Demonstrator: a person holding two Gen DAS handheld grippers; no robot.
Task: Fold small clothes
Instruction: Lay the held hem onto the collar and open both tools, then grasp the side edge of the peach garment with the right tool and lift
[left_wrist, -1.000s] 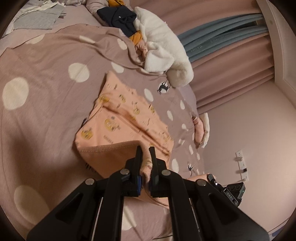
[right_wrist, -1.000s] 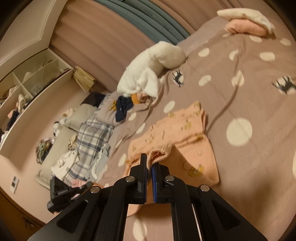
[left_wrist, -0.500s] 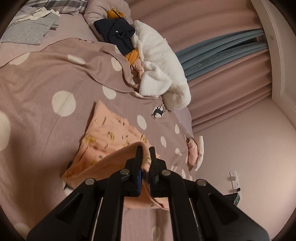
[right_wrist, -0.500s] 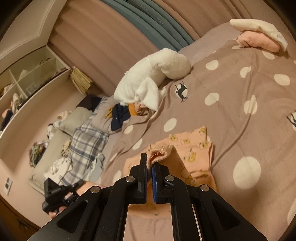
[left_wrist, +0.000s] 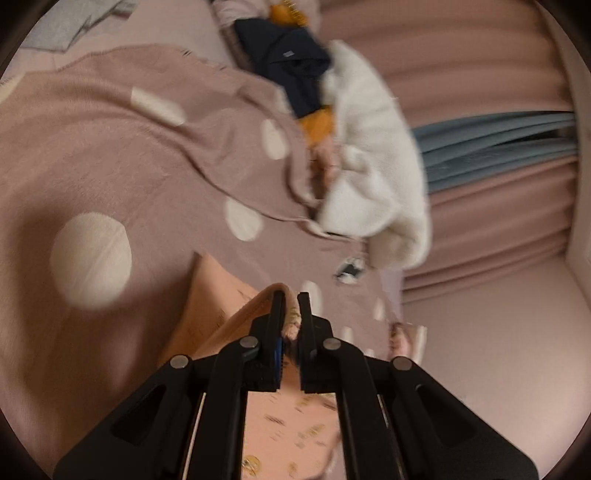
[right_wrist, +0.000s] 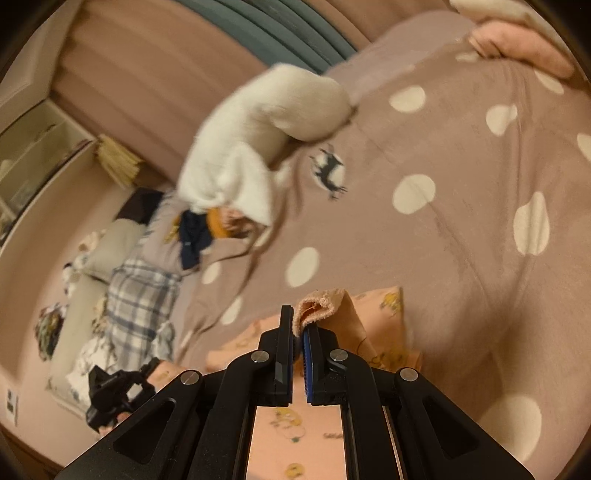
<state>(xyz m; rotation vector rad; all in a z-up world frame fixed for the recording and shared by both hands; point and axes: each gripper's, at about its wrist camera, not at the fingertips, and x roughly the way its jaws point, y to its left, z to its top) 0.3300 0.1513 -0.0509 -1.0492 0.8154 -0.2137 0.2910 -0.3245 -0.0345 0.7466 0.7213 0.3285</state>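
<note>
A small peach garment (left_wrist: 218, 295) with yellow prints lies on the mauve polka-dot blanket (left_wrist: 110, 177). My left gripper (left_wrist: 291, 299) is shut on its ribbed hem and holds that edge up, over the rest of the cloth. My right gripper (right_wrist: 299, 314) is shut on another part of the ribbed hem of the same garment (right_wrist: 373, 317), lifted above the blanket (right_wrist: 461, 229). The cloth hangs under both grippers and is partly hidden by them. The left gripper (right_wrist: 110, 391) also shows low at the left of the right wrist view.
A white fleece bundle (left_wrist: 373, 166) with a navy garment (left_wrist: 291, 62) and orange cloth lies at the far end of the bed, by pink and blue curtains (left_wrist: 491, 136). A plaid cloth (right_wrist: 140, 295) and pillows lie left. A pink-and-white pillow (right_wrist: 517, 40) sits at the far right.
Both grippers have carried the held hem forward over the garment toward the fleece bundle. Less of the peach cloth shows ahead of the fingers. Both views are blurred by motion.
</note>
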